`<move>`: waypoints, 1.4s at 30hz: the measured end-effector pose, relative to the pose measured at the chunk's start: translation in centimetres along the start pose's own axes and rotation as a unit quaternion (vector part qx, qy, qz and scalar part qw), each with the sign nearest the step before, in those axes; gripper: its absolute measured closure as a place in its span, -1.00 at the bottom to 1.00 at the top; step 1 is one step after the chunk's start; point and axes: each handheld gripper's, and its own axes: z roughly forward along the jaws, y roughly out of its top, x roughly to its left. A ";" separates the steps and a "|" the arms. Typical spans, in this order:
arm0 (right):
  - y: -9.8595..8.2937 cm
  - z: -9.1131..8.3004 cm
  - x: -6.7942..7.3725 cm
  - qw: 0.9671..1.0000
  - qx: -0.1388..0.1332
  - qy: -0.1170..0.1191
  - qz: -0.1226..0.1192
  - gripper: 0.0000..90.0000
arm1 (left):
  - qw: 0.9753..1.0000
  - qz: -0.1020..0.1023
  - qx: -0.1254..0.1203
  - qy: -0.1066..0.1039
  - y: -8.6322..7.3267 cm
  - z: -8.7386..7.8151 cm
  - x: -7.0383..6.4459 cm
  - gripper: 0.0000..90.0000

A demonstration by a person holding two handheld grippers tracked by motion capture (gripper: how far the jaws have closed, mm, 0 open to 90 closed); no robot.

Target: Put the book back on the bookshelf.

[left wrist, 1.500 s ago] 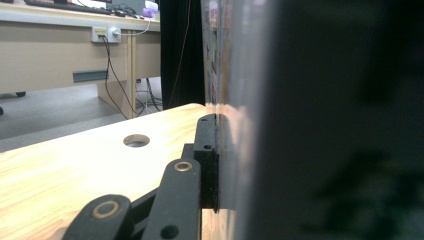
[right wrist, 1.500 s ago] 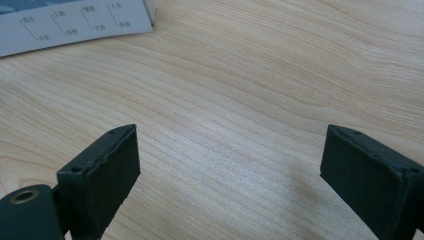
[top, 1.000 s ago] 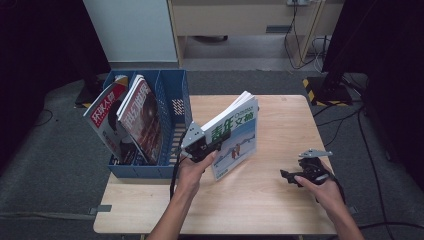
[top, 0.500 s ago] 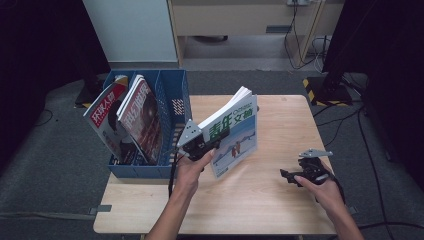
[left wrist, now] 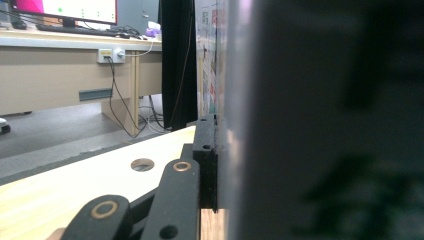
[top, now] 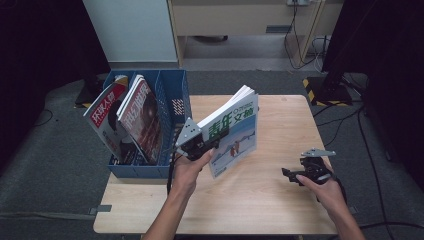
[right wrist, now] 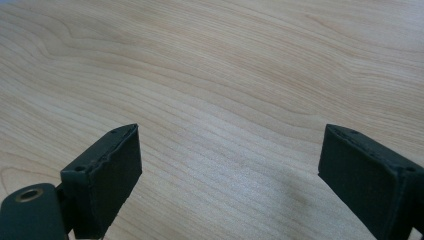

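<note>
I'm pinching the magazine (top: 232, 135) by its spine edge with my left gripper (top: 197, 146) | it's feeling light, floppy, glossy-slippery | right gripper (top: 300, 176) is idling spread wide.

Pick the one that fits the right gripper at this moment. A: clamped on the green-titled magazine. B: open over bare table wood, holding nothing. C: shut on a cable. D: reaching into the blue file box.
B: the right gripper has its jaws spread wide over the bare table, while the left gripper holds the magazine.
</note>
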 end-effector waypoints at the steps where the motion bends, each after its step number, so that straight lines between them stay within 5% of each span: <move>1: 0.0 0.0 0.0 1.000 0.000 0.001 0.000 -0.77 | 1.000 0.000 0.001 0.001 0.3 -0.2 0.1 0.63; 19: -0.1 -0.3 -0.5 1.000 -0.007 -0.009 0.015 -0.77 | 0.999 0.000 -0.024 0.039 4.0 -3.8 1.7 0.64; 25: -0.5 0.1 -0.7 1.000 0.008 -0.021 0.020 -0.78 | 0.998 -0.006 -0.028 0.052 4.4 -4.6 2.4 0.64; 42: -0.3 -0.1 -0.6 1.000 -0.002 -0.016 0.024 -0.78 | 0.997 -0.007 -0.032 0.071 5.2 -6.2 3.7 0.64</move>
